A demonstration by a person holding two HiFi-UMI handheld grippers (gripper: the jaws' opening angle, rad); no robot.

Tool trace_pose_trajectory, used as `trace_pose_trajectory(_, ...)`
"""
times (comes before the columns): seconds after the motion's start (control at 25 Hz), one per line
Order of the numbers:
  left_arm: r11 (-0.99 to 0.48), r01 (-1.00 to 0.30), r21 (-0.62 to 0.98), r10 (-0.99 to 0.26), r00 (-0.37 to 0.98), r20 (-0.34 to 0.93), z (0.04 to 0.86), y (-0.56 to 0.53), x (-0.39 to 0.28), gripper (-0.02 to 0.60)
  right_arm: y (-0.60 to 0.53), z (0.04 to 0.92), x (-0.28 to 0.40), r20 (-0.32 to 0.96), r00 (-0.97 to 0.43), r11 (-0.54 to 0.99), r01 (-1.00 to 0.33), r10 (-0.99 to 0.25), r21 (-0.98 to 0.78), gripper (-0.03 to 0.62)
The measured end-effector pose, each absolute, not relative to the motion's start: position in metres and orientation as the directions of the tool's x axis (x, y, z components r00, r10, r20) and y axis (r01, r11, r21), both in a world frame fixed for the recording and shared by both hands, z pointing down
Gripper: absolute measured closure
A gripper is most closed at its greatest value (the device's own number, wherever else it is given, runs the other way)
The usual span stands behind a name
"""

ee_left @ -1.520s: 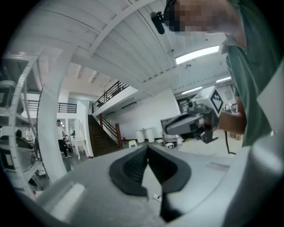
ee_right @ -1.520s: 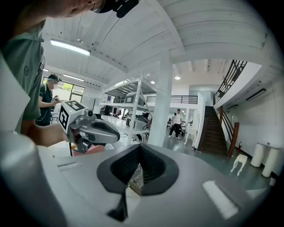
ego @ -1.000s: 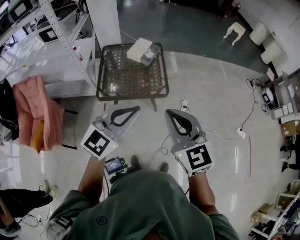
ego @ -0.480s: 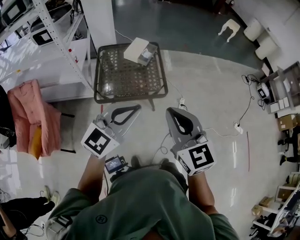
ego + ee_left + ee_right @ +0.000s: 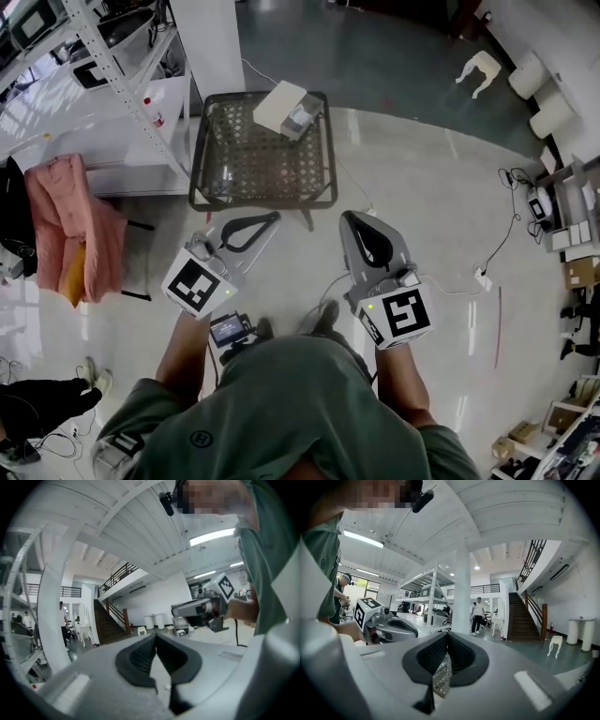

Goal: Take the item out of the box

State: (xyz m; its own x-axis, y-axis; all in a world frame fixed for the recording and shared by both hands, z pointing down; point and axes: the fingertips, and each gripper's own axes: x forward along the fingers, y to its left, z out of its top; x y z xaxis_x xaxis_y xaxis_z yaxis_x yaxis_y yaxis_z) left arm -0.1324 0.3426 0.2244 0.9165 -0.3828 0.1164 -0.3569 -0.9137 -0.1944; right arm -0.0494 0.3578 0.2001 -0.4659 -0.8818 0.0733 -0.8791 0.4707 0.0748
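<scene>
- Box [image 5: 281, 103] lies at the far right corner of the wire table [image 5: 253, 161]; its contents are too small to tell.
- Left gripper [image 5: 272, 218] and right gripper [image 5: 351, 217] are both clenched on nothing, well short of the table.
- Over the last second only the view swayed — the reach hasn't started.

Bright indoor lighting, wide-angle distortion.
Ceiling lamp [image 5: 213, 536] glares; glossy floor [image 5: 412, 187] shines; gripper views curve toward dark corners.
</scene>
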Motion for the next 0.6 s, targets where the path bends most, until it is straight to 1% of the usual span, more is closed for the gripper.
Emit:
trace_pose_trajectory(0.36,-0.876,-0.436,-0.205,-0.469,0.869,0.156,0.227,0.315,-0.044,0.577,0.316,0.207,0.033,0.073,-0.571,0.575,-0.817,-0.818,0.049,0.589)
trace_pose_trajectory(0.6,-0.85,-0.482,-0.213,-0.517,0.84,0.165,0.231,0.305,-0.006,0.577,0.304,0.211,0.068,0.065,-0.63,0.633,-0.773,-0.774,0.041,0.589)
